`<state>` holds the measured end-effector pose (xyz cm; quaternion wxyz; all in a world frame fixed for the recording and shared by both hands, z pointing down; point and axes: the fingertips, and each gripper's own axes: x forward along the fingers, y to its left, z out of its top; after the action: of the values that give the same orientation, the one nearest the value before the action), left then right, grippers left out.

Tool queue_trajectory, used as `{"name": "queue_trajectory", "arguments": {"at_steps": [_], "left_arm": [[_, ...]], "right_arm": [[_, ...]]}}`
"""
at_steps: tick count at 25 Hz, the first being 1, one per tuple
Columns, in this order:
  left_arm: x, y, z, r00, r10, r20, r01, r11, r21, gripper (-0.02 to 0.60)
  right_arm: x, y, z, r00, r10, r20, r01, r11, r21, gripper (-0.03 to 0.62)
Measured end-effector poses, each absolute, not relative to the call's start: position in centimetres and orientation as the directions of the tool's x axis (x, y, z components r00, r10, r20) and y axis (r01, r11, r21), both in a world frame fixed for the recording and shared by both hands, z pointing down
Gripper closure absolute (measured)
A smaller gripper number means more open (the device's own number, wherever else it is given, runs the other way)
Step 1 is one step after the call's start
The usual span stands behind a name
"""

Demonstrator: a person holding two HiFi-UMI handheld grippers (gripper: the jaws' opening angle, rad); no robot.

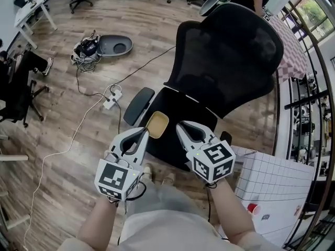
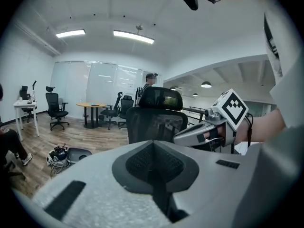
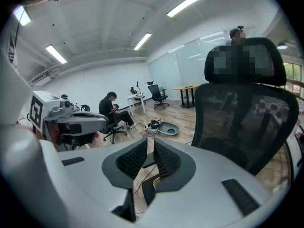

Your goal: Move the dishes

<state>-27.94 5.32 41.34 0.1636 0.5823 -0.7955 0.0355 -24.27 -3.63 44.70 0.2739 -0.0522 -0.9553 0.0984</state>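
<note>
The head view looks steeply down from above the person onto the left gripper [image 1: 142, 134], the right gripper [image 1: 183, 125], the office chair [image 1: 225, 51] and the wooden floor [image 1: 63, 114]. Each gripper view sits low, close behind its own jaws, and faces across the room. The left one meets the chair's back ahead and the right one has it close at right. All three share the chair.

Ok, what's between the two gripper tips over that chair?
A small yellow dish lying on the black chair seat. The head view shows it between the tips of the left gripper and the right gripper, nearer the left.
</note>
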Motion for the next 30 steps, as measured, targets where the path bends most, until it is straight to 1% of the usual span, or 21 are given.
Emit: {"name": "queue_trajectory", "arguments": {"at_steps": [3,4,7,10,16,20,26,30], "left_arm": [[-29.4,4.8,44.0,-0.278,-0.904,0.325,-0.932,0.335,0.135,0.568],[-29.8,4.7,44.8,-0.279,-0.901,0.333,-0.931,0.338,0.135,0.568],[-30.9,4.4,47.1,-0.267,-0.898,0.351,-0.931,0.334,0.145,0.568],[-31.8,3.9,50.1,-0.246,-0.893,0.376,-0.934,0.322,0.154,0.568],[-32.2,2.7,57.2,-0.204,-0.879,0.431,-0.935,0.306,0.181,0.568],[-32.1,2.3,61.6,-0.183,-0.87,0.457,-0.928,0.306,0.212,0.568],[-32.2,2.6,68.1,-0.16,-0.858,0.488,-0.925,0.303,0.23,0.568],[-32.7,2.7,71.6,-0.14,-0.853,0.502,-0.912,0.308,0.27,0.568]], "right_arm": [[-25.5,-4.8,48.3,-0.824,0.143,0.548,0.015,0.973,-0.232,0.554],[-25.9,-5.2,49.5,-0.819,0.138,0.557,0.004,0.972,-0.235,0.529],[-26.8,-6.0,53.4,-0.805,0.122,0.581,-0.031,0.969,-0.246,0.523],[-27.6,-6.4,57.2,-0.781,0.12,0.613,-0.056,0.964,-0.26,0.498],[-28.1,-6.8,65.5,-0.721,0.129,0.681,-0.099,0.953,-0.285,0.461],[-27.8,-6.7,71.3,-0.671,0.142,0.728,-0.134,0.942,-0.307,0.448],[-27.6,-6.9,79.2,-0.632,0.1,0.768,-0.269,0.901,-0.339,0.444],[-27.5,-6.7,84.2,-0.594,0.087,0.8,-0.343,0.872,-0.349,0.444]]}}
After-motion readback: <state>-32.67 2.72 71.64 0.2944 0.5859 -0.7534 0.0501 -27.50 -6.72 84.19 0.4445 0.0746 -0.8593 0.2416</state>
